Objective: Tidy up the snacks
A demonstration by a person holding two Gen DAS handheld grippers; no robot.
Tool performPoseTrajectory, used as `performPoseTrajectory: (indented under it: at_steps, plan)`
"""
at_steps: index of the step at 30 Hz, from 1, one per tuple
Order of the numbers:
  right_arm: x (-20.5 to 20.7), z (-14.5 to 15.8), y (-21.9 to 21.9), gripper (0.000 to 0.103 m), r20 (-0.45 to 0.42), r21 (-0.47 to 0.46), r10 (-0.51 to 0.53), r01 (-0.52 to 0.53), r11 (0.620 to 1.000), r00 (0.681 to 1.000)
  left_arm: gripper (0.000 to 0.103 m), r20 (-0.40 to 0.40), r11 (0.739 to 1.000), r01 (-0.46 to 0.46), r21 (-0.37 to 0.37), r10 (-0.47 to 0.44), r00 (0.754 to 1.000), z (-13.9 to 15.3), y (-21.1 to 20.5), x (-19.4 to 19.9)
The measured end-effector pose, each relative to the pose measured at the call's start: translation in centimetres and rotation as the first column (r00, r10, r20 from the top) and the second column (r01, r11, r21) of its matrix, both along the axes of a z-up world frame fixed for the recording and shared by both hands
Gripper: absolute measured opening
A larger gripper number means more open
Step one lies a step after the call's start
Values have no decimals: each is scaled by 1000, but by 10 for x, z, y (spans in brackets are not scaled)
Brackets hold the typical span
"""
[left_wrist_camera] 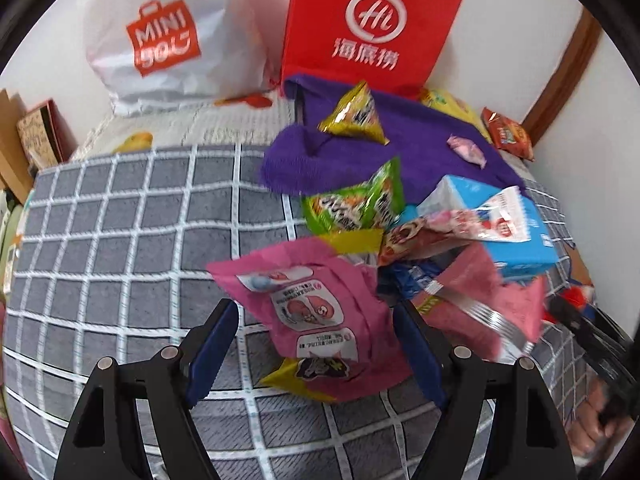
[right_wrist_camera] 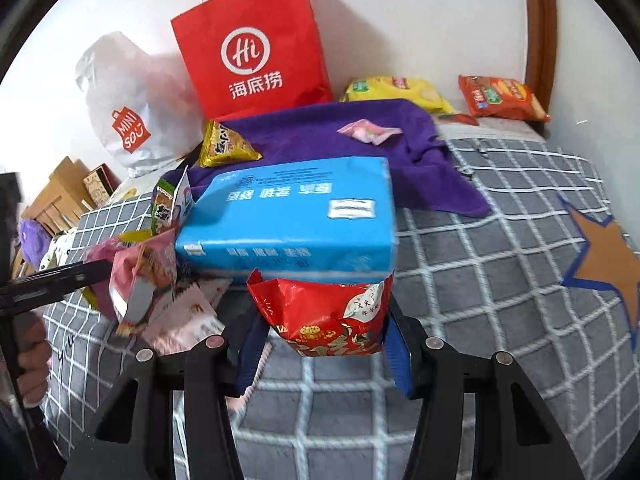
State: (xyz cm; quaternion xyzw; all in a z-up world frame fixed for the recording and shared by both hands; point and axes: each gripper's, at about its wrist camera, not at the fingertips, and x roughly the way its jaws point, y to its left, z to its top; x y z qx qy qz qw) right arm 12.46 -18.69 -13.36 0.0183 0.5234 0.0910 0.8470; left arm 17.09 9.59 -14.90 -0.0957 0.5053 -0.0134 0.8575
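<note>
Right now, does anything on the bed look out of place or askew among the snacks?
Yes. A blue tissue box sits in the snack pile, though it looks like no snack. The purple towel under the pile lies rumpled, and two chip bags lie apart near the wall.

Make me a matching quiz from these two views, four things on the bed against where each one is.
Things:
1. pink snack bag
2. red snack bag
3. small pink candy
4. orange chip bag

Places:
A. on the purple towel
B. between the right gripper fingers
C. by the wooden bed frame
D. between the left gripper fingers

Pairs: 1-D, 2-B, 3-A, 4-C
</note>
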Motion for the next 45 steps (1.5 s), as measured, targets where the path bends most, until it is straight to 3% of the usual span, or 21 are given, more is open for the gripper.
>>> performPoseTrajectory:
  at_steps: [8,16,20,28,36,45]
  plan:
    - [-14,-1,-27,53,4,-11,-35,36,999,999,57,23,997,1,-76,1,1000,-8,0,-3]
    - [-16,5,-31,52,1,-26,-42,42,999,999,57,54,997,3,-81,1,999,16,11,-34]
    - [-19,13,-34,52,2,13,-56,56,998,998,57,82,997,23,-77,-17,996,29,8,-50]
    - [-26,17,-42,52,-6,44,-96,96,994,995,57,86,993,61,-102,-53,995,32,-12,-71]
    - [-37,33,-41,52,8,-1,-80,80,997,997,57,98,988,108,-107,-98,990,40,-38,-81]
    - [-32,58,-36,52,23,-1,-71,71,997,997,57,130,976,179,-126,-163,978,70,-62,-74]
